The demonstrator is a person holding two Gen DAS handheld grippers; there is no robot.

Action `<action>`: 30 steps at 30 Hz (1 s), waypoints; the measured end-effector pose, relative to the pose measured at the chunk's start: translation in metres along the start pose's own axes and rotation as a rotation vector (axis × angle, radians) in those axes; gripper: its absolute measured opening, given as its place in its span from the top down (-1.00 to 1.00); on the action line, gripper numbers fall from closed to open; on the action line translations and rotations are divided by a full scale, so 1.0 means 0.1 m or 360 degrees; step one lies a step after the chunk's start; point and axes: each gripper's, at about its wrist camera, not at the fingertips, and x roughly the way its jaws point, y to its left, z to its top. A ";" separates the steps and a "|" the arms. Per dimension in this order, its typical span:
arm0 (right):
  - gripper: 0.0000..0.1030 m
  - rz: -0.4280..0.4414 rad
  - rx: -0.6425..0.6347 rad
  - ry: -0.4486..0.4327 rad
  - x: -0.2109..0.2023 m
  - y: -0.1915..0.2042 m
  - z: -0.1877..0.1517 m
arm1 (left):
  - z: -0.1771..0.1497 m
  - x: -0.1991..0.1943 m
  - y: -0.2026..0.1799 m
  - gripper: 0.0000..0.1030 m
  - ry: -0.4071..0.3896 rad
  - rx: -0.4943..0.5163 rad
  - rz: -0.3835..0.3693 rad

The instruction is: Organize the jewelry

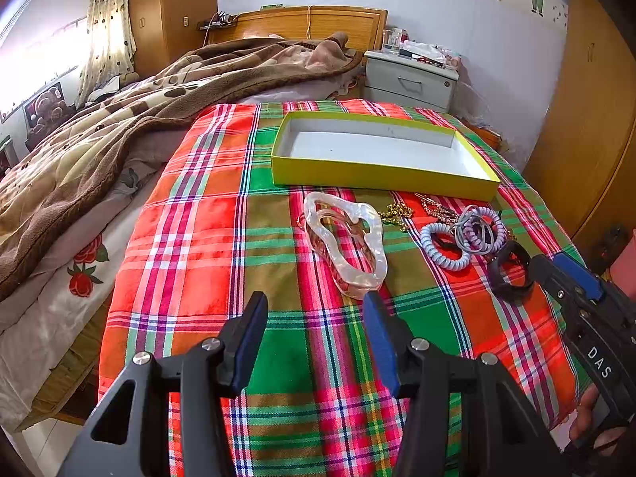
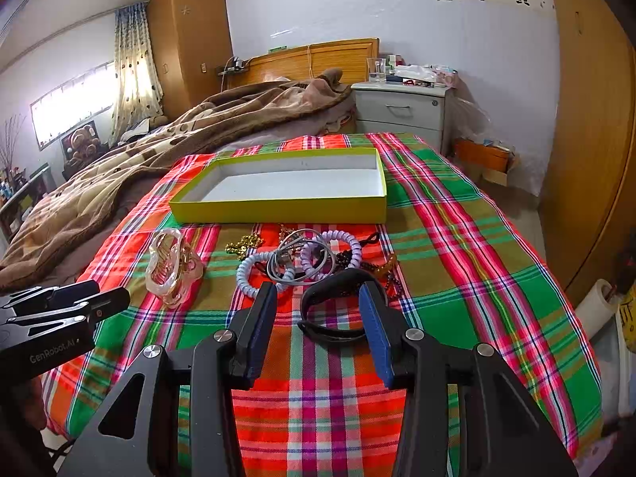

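the left hand-held gripper [image 1: 314,310] hovers low over the plaid cloth [image 1: 198,238] on the bed, pointing forward toward the headboard, its two blue-padded fingers spread wide with nothing between them. just ahead of its right finger lies a clear, pearly hair claw clip [image 1: 344,238], resting on its side on the cloth and apart from the pads.

the right hand-held gripper [image 2: 318,310] is angled down and forward at the near edge of the jewelry pile. its fingers stand apart on either side of a black band [image 2: 338,310], a looped bracelet lying flat on the cloth; the right pad looks to be at or against the band's right edge, the left pad clear of it, so the jaws are open and not clamped. in the left wrist view the same right hand-held gripper comes in from the lower right, and a person's fingers [image 1: 588,417] wrap its handle.

beyond the black band sits the rest of the jewelry in a loose heap: a pale blue spiral hair tie [image 2: 254,274], a lilac spiral hair tie [image 2: 338,250], a grey cord loop [image 2: 302,262], a gold bead chain [image 2: 242,246] and dark beads [image 2: 381,270] on the right. farther back, a shallow yellow box [image 2: 278,208] with a white inside stands open on the cloth, nothing in it. a brown blanket [image 1: 99,127] is bunched on the left of the bed.
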 end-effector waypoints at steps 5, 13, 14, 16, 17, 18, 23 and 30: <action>0.15 0.0000 0.0001 -0.0001 0.00 0.00 0.00 | 0.00 0.00 0.00 0.00 0.0003 0.0001 0.0000; 0.15 -0.0006 0.0017 -0.0001 0.00 -0.05 0.05 | 0.03 0.01 0.01 0.00 0.0006 0.0002 0.0002; 0.15 -0.0006 0.0018 0.0000 0.00 -0.05 0.05 | 0.04 0.02 0.01 0.00 0.0008 0.0002 0.0001; 0.15 -0.0008 0.0020 0.0002 0.01 -0.07 0.06 | 0.05 0.02 0.02 0.00 0.0004 -0.0003 -0.0001; 0.14 -0.0008 0.0021 0.0003 0.02 -0.07 0.06 | 0.06 0.02 0.02 0.00 0.0007 -0.0003 -0.0004; 0.14 -0.0010 0.0023 0.0003 0.02 -0.08 0.06 | 0.06 0.03 0.02 0.00 0.0011 -0.0001 -0.0008; 0.14 -0.0028 0.0041 0.0001 0.03 -0.15 0.09 | 0.10 0.07 0.06 0.00 0.0014 -0.0022 -0.0093; 0.14 -0.0112 0.0124 0.0018 0.05 -0.44 0.11 | 0.23 0.13 0.19 0.00 0.0037 -0.0091 -0.0185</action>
